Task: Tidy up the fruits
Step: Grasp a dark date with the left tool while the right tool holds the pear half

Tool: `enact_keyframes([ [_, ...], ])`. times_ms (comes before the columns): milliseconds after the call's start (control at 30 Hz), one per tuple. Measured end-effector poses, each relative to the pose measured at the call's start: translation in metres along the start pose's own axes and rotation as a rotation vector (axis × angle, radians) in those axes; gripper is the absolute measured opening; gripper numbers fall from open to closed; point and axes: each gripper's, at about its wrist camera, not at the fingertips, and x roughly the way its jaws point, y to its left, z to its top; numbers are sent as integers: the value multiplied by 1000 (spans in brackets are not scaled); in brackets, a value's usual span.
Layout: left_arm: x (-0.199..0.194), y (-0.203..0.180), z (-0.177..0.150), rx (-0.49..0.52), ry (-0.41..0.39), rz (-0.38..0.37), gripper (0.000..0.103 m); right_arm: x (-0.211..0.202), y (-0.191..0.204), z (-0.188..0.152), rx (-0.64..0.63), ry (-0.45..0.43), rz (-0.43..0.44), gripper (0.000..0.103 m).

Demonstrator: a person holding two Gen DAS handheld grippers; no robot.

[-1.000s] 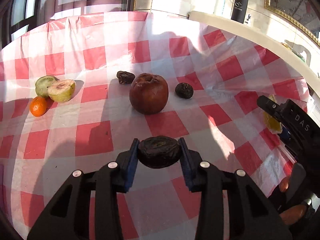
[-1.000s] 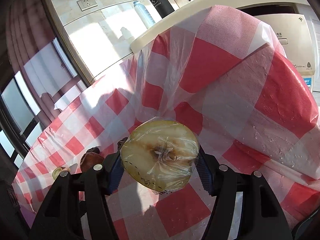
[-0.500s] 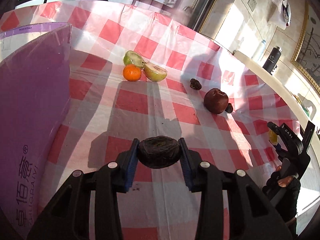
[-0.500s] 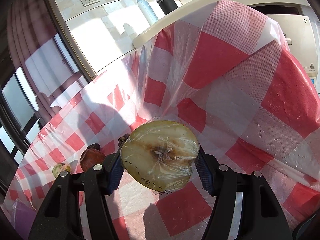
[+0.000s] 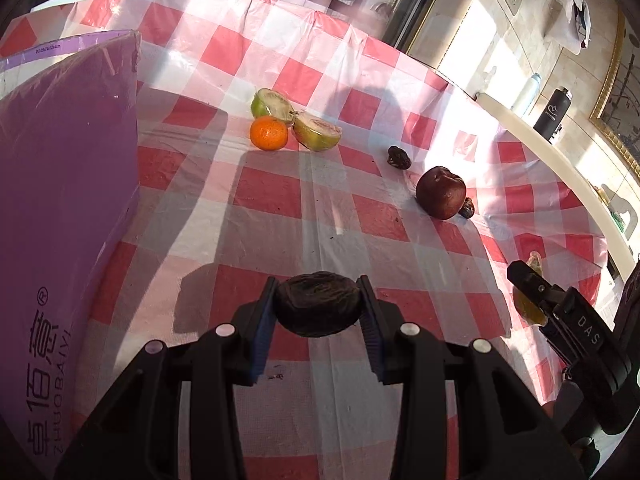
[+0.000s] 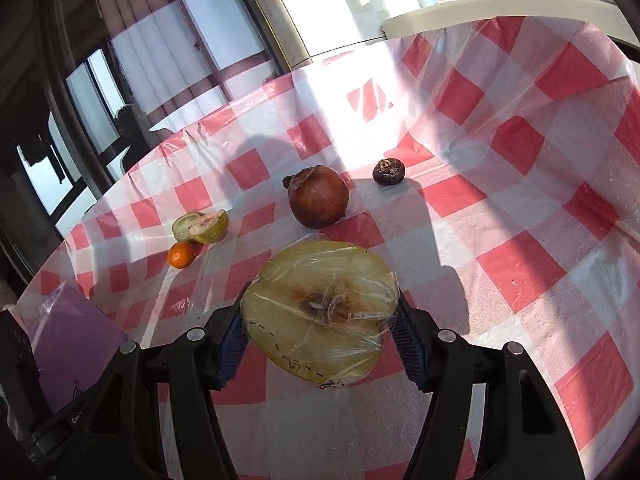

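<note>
A: What's nearest, bottom centre of each view?

B: The left claw (image 5: 318, 312) is clamped on a dark wrinkled fruit (image 5: 316, 309); the right claw (image 6: 320, 330) pinches a wrapped apple half (image 6: 320, 312) by its edges, cut face up, likely to spare the film.

A: Farther off?

B: On the checked bench (image 5: 280, 216): a tangerine (image 5: 268, 133) touching two green halves (image 5: 296, 118) at upper centre, and a brown apple (image 5: 441, 192) to the right, apparently grouped by kind.

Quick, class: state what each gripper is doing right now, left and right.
Left gripper: closed on a dark wrinkled fruit.
Right gripper: closed on a plastic-wrapped apple half.
</note>
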Motion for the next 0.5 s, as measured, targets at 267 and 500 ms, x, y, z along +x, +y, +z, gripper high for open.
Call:
enact_keyframes([
  [267,0,2,0,-4,-7,-8,39,-9,28,-24,-6,33,18,63],
  [500,-4,2,-1,-3,-23,6,39,-13,27,-28,10,29,28,63],
])
